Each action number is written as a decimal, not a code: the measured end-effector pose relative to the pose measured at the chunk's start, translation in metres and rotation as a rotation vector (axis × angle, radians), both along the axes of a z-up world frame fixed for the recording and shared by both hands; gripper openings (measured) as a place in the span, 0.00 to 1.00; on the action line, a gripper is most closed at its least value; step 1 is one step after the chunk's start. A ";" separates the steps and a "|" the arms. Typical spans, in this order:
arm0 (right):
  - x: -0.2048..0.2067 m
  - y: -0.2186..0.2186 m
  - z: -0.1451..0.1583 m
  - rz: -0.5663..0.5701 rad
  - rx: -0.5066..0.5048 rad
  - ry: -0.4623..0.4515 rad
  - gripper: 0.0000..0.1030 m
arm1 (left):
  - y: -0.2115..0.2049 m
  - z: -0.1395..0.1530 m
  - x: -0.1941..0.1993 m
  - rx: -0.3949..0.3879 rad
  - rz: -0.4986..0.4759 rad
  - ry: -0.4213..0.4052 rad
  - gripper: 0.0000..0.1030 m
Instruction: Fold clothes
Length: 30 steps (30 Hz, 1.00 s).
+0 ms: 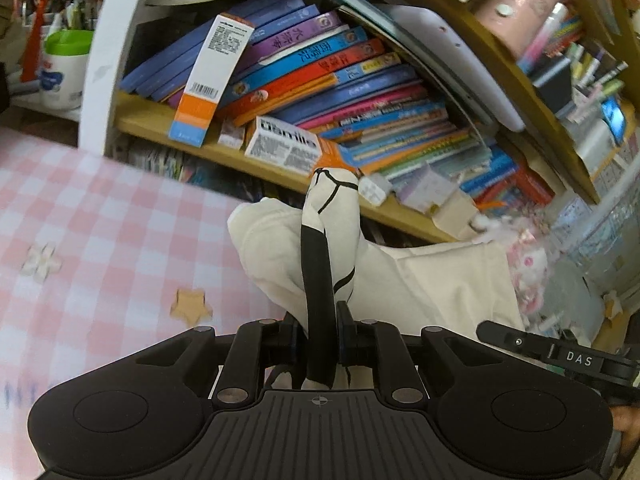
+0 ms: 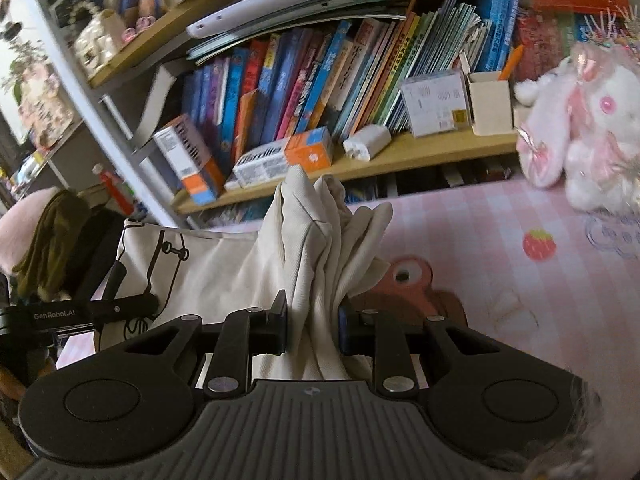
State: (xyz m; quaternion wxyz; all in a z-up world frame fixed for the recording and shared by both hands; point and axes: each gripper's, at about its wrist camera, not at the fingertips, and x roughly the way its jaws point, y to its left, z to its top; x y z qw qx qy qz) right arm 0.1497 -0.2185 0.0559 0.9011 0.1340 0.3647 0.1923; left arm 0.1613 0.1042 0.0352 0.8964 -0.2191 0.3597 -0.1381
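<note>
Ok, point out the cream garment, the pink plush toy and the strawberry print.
cream garment (image 2: pixel 316 248), right wrist view, bunched folds above the tongs.
pink plush toy (image 2: pixel 588 120), right wrist view, its body.
strawberry print (image 2: pixel 539 245), right wrist view, red middle.

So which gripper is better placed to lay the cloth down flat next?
Neither alone, I'd say: left gripper and right gripper each clamp a bunched corner of the cream garment, lifted above the pink checked cover.

Crowded wooden bookshelf (image 2: pixel 420 152), white frame (image 1: pixel 104 52) — pink checked tabletop (image 1: pixel 100 232), plush toy (image 2: pixel 588 128)
</note>
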 end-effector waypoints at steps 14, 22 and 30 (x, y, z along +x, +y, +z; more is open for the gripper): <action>0.103 0.007 -0.036 -0.056 0.047 0.027 0.20 | 0.012 -0.035 0.095 -0.081 0.037 0.000 0.15; 0.127 -0.003 -0.075 -0.084 0.094 0.093 0.25 | 0.024 -0.069 0.105 -0.132 0.099 0.052 0.21; 0.128 -0.021 -0.097 -0.156 0.199 0.156 0.42 | 0.029 -0.074 0.099 -0.098 0.166 0.062 0.52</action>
